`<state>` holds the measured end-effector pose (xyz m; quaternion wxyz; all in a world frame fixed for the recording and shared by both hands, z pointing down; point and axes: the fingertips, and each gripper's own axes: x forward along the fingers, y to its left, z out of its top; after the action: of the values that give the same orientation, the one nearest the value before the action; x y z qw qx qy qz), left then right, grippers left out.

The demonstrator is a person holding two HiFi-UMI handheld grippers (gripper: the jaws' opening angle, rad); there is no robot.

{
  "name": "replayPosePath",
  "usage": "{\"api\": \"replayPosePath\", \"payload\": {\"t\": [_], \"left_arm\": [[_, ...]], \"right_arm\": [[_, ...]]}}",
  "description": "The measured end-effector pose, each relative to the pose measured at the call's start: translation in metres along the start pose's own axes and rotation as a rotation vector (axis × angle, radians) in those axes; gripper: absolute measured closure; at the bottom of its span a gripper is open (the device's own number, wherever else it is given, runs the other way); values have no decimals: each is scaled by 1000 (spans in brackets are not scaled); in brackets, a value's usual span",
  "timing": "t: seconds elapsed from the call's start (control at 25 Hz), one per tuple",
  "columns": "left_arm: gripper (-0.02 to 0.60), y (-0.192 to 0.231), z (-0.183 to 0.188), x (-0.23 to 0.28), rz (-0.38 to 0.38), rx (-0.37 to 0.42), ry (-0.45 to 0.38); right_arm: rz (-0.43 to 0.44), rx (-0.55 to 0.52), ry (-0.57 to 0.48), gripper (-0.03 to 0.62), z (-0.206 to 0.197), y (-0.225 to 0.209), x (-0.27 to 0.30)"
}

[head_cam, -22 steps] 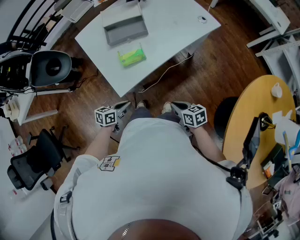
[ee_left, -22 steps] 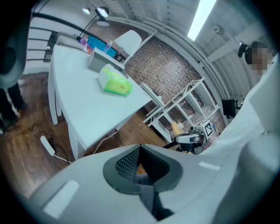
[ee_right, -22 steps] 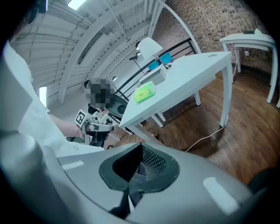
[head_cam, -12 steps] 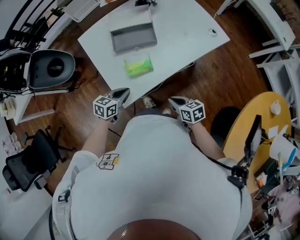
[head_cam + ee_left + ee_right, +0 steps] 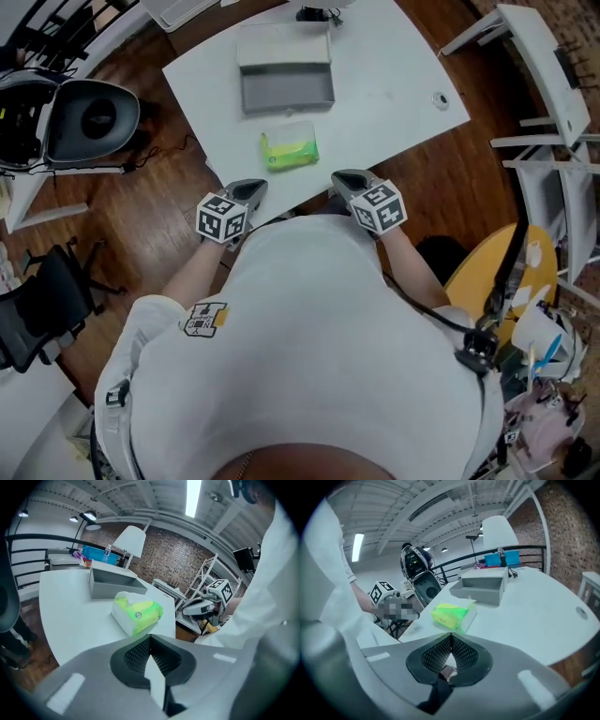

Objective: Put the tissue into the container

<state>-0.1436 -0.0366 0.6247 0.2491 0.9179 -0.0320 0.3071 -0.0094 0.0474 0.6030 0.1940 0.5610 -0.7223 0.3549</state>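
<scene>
i haven't started: tissue pack [image 5: 290, 151] lies on the table [image 5: 394, 56] beside the empty container [image 5: 286, 82]; left gripper [image 5: 247, 191] and right gripper [image 5: 349, 181] are both closed on nothing.

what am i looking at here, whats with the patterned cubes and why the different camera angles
There is no robot arm here. A person stands at a white table and holds a two-jaw gripper tool in each hand. The patterned cubes are part of those grippers.

The head view comes from a camera on the person's head, looking steeply down. The other two views come from cameras riding on the left gripper and the right gripper, each looking along its own jaws.

On the table lie a green-and-white tissue pack and, beyond it, an open grey container. Both grippers are shut with nothing between their jaws, near the table's near edge and short of the pack. Nothing is held yet.
</scene>
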Motion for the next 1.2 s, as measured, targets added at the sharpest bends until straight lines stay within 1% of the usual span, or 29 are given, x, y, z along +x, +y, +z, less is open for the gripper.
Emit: {"api": "replayPosePath", "payload": {"t": [0.16, 0.24, 0.28, 0.32, 0.4, 0.48, 0.56, 0.6, 0.72, 0.76, 0.84, 0.92, 1.04, 1.2], "left_arm": [[580, 1, 8, 11, 50, -67, -27], [580, -5, 11, 18, 31, -120, -22], [560, -10, 10, 22, 11, -151, -11], [544, -15, 8, 26, -7, -183, 2], [503, -20, 5, 33, -20, -239, 25], [458, -16, 4, 39, 1, -277, 41], [443, -9, 6, 45, 33, -299, 44], [443, -6, 7, 48, 50, -307, 44], [443, 4, 12, 54, 94, -346, 28], [443, 8, 15, 55, 104, -364, 16], [443, 17, 22, 54, 121, -397, -9], [443, 25, 29, 54, 131, -420, -29], [443, 39, 40, 59, 136, -416, -39], [443, 56, 55, 70, 121, -361, 7]], "right_arm": [[21, -173, 39, 594, 34, -27, 16], [52, -279, 58, 594, 51, -36, 27], [77, -332, 70, 591, 58, -38, 33], [109, -381, 86, 550, 65, -39, 40], [183, -462, 125, 493, 78, -41, 57], [261, -521, 175, 443, 89, -42, 75], [341, -554, 239, 361, 93, -43, 93], [379, -564, 272, 345, 92, -43, 100], [462, -561, 344, 348, 83, -40, 112], [477, -553, 355, 371, 81, -38, 112], [487, -531, 362, 429, 78, -35, 109], [471, -486, 363, 446, 73, -35, 104], [432, -357, 374, 457, 62, -38, 97], [417, -133, 373, 461, 42, -30, 84]]}}
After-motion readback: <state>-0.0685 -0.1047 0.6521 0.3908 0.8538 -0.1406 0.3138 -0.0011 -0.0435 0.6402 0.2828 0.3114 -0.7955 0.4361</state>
